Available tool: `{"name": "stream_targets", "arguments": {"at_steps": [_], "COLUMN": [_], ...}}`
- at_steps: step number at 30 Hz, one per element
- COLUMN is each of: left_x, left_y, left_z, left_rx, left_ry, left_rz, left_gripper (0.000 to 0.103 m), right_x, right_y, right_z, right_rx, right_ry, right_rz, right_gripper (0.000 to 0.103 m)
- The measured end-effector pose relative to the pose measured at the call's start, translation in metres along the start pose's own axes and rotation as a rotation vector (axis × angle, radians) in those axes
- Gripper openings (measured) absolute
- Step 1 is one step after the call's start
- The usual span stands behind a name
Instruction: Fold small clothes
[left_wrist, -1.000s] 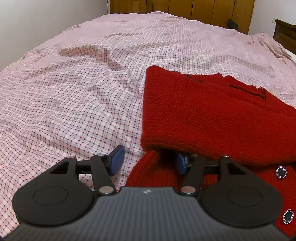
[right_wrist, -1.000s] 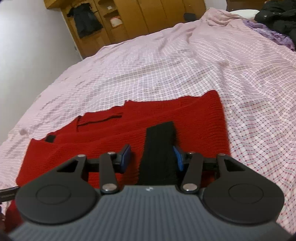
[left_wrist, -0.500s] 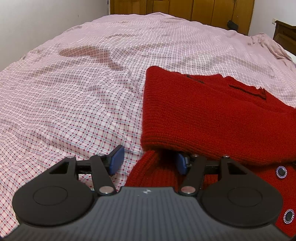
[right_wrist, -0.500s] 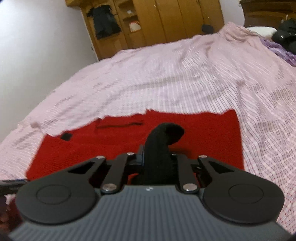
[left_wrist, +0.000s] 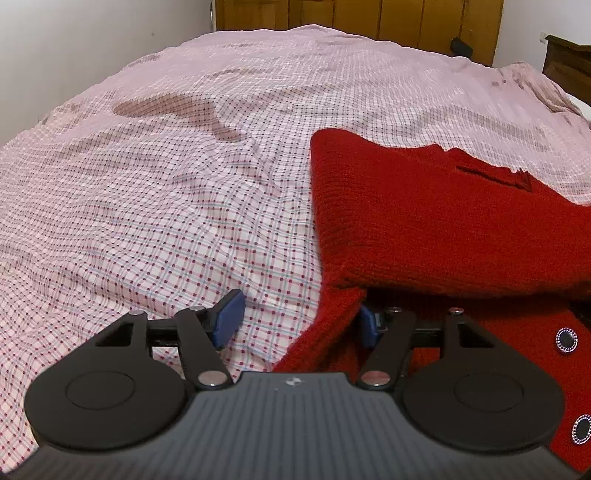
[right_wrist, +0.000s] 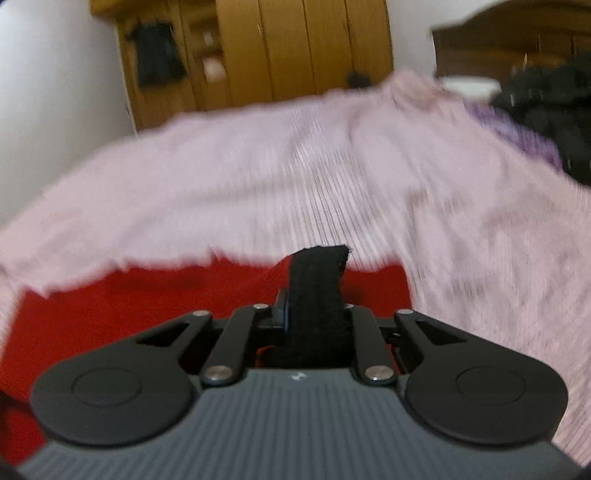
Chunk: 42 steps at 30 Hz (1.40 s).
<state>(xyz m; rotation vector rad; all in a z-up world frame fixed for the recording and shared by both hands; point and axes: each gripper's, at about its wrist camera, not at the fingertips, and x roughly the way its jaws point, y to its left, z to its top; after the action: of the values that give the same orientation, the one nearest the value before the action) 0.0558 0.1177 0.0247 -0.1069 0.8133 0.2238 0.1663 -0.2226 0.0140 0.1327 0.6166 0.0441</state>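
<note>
Right wrist | right gripper (right_wrist: 314, 314) now clamps black cuff (right_wrist: 316, 291), lifted

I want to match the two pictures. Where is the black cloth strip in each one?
Left wrist view: the black cloth strip is not in it.
Right wrist view: the strip stands up at lower centre, pinched in the right tool.
Shared landmark: the red knitted cardigan on the pink checked bedsheet.
</note>
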Motion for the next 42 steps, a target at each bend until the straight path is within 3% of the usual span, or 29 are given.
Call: {"name": "stream_targets", "arguments": {"at_steps": [4,6,14,17,18,27,33,42], "left_x": [0.001,0.001,-0.016,-0.032,-0.038,-0.090,-0.118,-0.134], "left_y": [-0.001,0.000,0.001,0.002,0.002,0.012,0.022,0.034], "left_z": [0.000,-0.001,-0.001,-0.004,-0.005,-0.018,-0.036,-0.069], "left_rx": [0.012,0.013,0.033,0.061,0.071,0.077,0.071,0.067], "left_ry": [-0.002,-0.002,0.015,0.006,0.002,-0.020,-0.024,0.009], "left_rz": [-0.001,0.000,0.001,0.000,-0.002,-0.055,-0.111,-0.103], "left_gripper": [0.072,0.072,0.072,0.072,0.072,0.072,0.072,0.072], "right_x": [0.001,-0.003,-0.056,-0.084,-0.092,-0.159,-0.179,-0.196], "right_y": [-0.009,-0.009,-0.009,-0.012,-0.013,-0.022,-0.029,-0.049], "right_z": [0.001,0.003,0.002,0.002,0.002,-0.008,-0.041,-0.085], "right_rx": [0.049,0.034,-0.014,-0.063,-0.077,-0.123,-0.108,-0.048], "right_ry": [0.000,0.004,0.017,0.009,0.005,0.063,0.110,0.163], "right_rz": [0.028,0.019,0.062,0.095,0.109,0.207,0.205,0.178], "right_gripper": [0.021,0.028,0.037,0.055,0.056,0.055,0.055,0.055]}}
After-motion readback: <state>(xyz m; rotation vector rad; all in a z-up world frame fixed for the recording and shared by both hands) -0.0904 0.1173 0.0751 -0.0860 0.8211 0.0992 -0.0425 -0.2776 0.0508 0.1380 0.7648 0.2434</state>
